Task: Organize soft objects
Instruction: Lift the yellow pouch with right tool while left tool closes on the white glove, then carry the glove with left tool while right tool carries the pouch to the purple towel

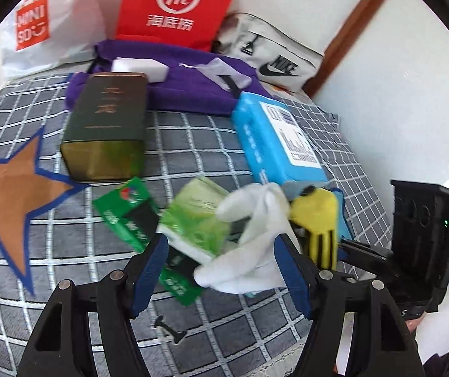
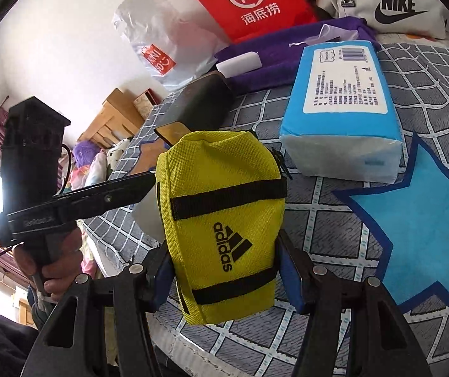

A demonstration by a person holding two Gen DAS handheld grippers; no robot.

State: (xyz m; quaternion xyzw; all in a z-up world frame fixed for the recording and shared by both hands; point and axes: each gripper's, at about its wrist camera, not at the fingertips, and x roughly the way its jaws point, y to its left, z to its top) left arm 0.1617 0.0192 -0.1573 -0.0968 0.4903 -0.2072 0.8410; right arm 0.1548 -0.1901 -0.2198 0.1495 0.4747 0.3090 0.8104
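Observation:
In the left wrist view my left gripper (image 1: pixel 221 242) is shut on a white glove (image 1: pixel 249 245), which bunches between the blue pads just above the bed. Under the glove lie a green-and-white tissue pack (image 1: pixel 193 220) and a long green box (image 1: pixel 120 207). To the right a yellow Adidas pouch (image 1: pixel 315 216) hangs in the air. My right gripper (image 2: pixel 224 251) is shut on this pouch (image 2: pixel 224 213), one pad on each side. Beside the pouch the left gripper's finger (image 2: pixel 105 198) reaches in, with a white patch (image 2: pixel 145 216) below its tip.
On the checked bed cover (image 1: pixel 193 144) lie a blue tissue pack (image 1: pixel 274 138), a dark green tin (image 1: pixel 108 125) and a purple cloth (image 1: pixel 186 78) with a white block (image 1: pixel 139 67). A red bag (image 1: pixel 177 6), a plastic bag (image 1: pixel 32 28) and a Nike bag (image 1: pixel 271 53) line the wall.

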